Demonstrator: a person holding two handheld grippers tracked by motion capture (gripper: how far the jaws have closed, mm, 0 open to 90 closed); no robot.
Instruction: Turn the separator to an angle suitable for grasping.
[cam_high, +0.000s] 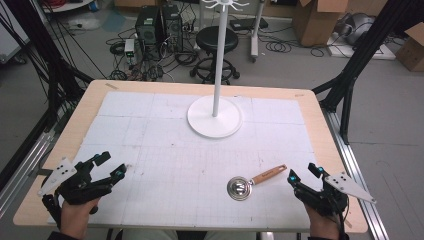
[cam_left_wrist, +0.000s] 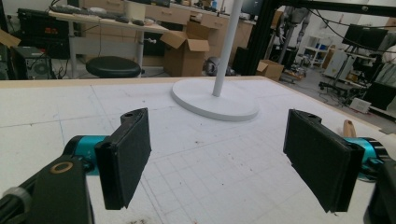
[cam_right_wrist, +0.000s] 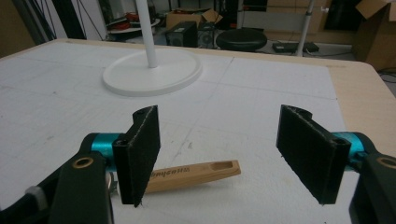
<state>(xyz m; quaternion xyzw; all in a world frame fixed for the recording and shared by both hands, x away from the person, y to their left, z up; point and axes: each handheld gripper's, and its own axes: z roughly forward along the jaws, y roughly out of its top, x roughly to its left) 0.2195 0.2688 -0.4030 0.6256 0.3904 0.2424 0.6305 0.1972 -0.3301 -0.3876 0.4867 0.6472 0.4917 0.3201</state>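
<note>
printing on the spoon handle

the wooden handle (cam_right_wrist: 196, 173) of the spoon carries a line of dark lettering, seen in the right gripper view, too blurred to read; no other text is legible.
</note>
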